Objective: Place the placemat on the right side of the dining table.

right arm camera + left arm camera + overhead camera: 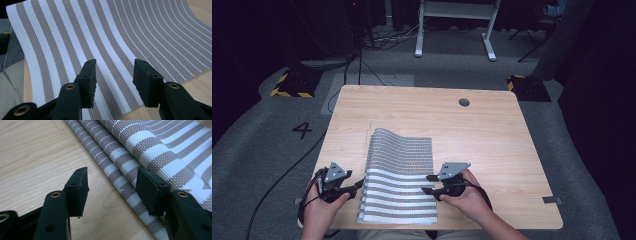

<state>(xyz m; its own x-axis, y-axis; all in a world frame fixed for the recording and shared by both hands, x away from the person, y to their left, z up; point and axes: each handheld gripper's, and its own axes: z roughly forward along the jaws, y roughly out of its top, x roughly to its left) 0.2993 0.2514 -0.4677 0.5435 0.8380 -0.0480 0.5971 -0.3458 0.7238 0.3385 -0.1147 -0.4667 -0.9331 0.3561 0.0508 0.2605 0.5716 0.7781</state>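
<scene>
at the near edge of the table (492, 135) the person's two hands come in from below, each holding a gripper. the left hand (319, 207) holds the left gripper (357, 186) just beside the left edge of the mat (399, 175); in the left gripper view its jaws stand apart with nothing between them, one jaw over bare wood, the other over the mat's edge, where folded layers of the striped weave lie stacked. the right hand (464, 197) holds the right gripper (428, 184) at the mat's right edge, its tips pointing left over the weave; in the right gripper view its jaws are also spread wide and empty, hovering above the brown and white stripes, whether they touch the mat i cannot tell. the mat lies on the near middle of the table, its near end reaching the table's front edge, its wide stripes near the person and fine stripes farther off. its far end curls up in a low hump. beyond it the wood is bare up to a round hole (464, 102) near the far edge. past the table lie grey floor, a painted 4 (302, 130), cables (362, 60) and the white legs of a frame (454, 25).
</scene>
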